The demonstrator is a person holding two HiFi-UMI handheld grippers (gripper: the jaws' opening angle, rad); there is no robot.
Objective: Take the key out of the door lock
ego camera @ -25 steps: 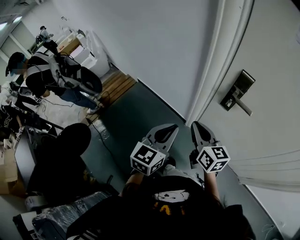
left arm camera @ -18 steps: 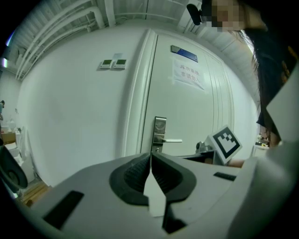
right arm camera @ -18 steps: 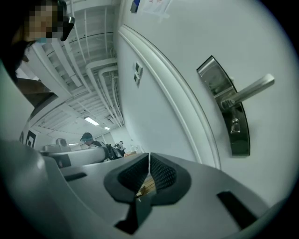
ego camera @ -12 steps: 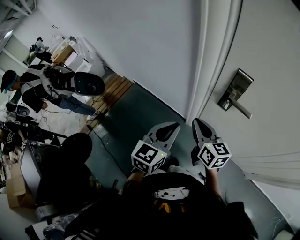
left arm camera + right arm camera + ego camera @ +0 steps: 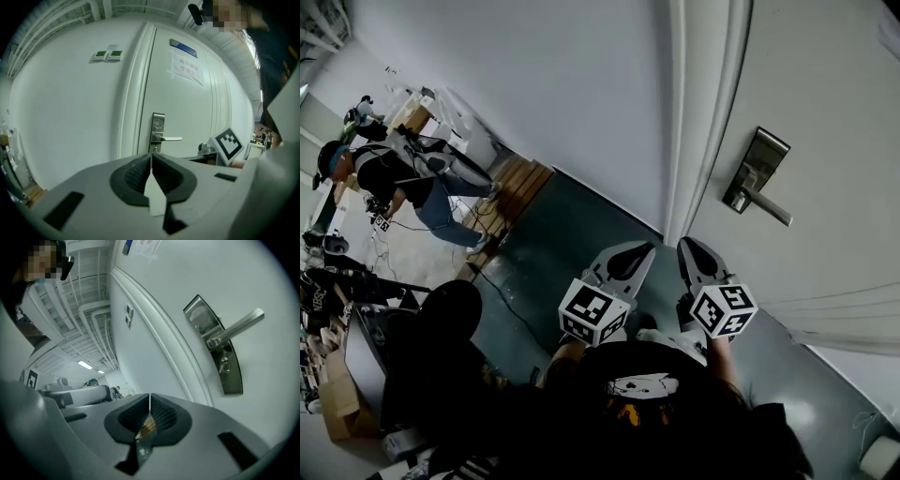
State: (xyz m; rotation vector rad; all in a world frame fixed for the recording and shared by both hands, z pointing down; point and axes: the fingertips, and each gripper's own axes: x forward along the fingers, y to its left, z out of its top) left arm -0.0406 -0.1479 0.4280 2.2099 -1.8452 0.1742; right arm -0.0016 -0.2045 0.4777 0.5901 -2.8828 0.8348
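Note:
A metal lock plate (image 5: 755, 173) with a lever handle (image 5: 768, 209) sits on the white door, up and to the right of both grippers. The right gripper view shows the plate (image 5: 234, 376) with a small key (image 5: 225, 365) hanging in the keyhole under the handle (image 5: 239, 326). In the left gripper view the key (image 5: 155, 150) is just a small knob at the plate's (image 5: 158, 123) lower end. My left gripper (image 5: 639, 251) and right gripper (image 5: 686, 246) are held side by side, well short of the door. Both are shut with nothing between the jaws.
The white door frame (image 5: 698, 141) runs just left of the lock. A paper notice (image 5: 187, 68) hangs high on the door, and wall switches (image 5: 108, 56) sit left of the frame. A person (image 5: 412, 183) stands far left near a wooden pallet (image 5: 517, 187) on the dark floor.
The head view has swung a little, so the lock plate sits slightly further left and higher. Both grippers hold about the same place, still shut. The person at far left has moved.

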